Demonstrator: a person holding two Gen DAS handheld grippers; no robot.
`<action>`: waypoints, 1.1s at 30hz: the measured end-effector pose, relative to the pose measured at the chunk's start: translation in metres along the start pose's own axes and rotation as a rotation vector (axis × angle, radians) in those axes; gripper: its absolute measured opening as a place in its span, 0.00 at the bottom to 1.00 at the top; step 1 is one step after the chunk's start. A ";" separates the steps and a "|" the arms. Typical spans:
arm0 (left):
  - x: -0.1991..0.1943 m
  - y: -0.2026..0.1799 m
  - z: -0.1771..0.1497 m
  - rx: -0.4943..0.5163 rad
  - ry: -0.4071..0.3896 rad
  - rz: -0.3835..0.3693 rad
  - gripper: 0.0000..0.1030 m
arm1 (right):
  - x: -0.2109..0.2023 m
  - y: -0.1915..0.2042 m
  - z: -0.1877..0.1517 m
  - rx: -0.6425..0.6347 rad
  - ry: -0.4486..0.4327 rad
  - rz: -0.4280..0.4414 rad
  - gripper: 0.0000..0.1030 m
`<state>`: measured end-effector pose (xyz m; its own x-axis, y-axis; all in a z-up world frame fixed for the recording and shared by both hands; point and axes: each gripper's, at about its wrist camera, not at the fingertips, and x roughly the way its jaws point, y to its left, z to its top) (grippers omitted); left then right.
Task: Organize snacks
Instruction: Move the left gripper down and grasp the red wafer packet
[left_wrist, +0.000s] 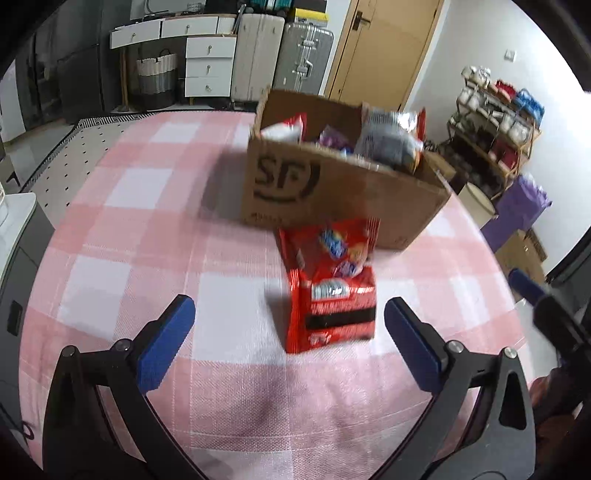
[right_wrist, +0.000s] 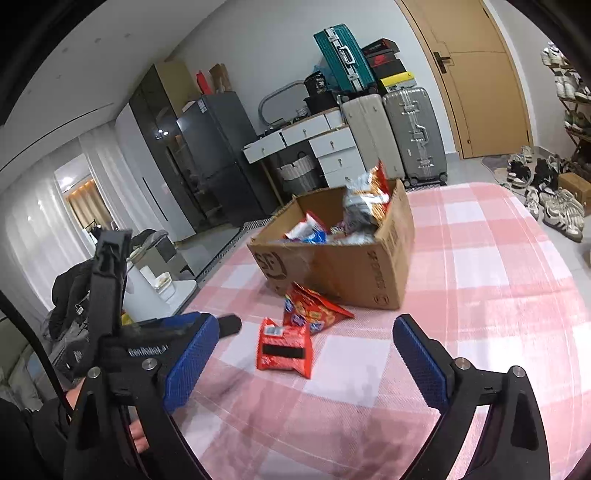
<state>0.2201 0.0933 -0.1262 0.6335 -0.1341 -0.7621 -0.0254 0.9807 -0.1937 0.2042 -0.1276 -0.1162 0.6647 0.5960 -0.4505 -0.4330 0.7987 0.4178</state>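
Closest to us, the left gripper (left_wrist: 288, 339) has its blue pads spread wide with nothing in them, and the right gripper (right_wrist: 306, 354) is the same, wide open and empty. Both hang over the pink checked tablecloth (left_wrist: 129, 240).

Straight ahead of the left gripper, pretty much centred in its gap, lies the red snack pack with the black stripe (left_wrist: 334, 314). It sits just past the fingertips and its long side runs away from us toward the box, so the pads would close across its narrow width. From the right wrist view that same pack (right_wrist: 284, 349) also sits between the fingers but further out, so we'd say the left one is nearer and better lined up.

Right behind it, touching or overlapping, is a second red biscuit bag (right_wrist: 314, 310), lying at a slant against the foot of the cardboard box (left_wrist: 332, 192). The box is open and already has a heap of snack bags in it, some sticking up above the rim
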 end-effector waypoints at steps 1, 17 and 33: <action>0.004 -0.002 -0.002 0.002 0.005 -0.004 0.99 | 0.001 -0.003 -0.003 0.006 0.003 -0.004 0.95; 0.065 -0.034 0.000 -0.010 0.114 0.020 0.99 | 0.000 -0.025 -0.021 0.067 0.021 0.004 0.95; 0.088 -0.045 0.002 -0.002 0.178 0.025 0.52 | -0.001 -0.030 -0.025 0.085 0.028 0.007 0.95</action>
<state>0.2788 0.0373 -0.1837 0.4854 -0.1331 -0.8641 -0.0413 0.9837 -0.1748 0.2016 -0.1499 -0.1478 0.6437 0.6048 -0.4689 -0.3836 0.7852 0.4861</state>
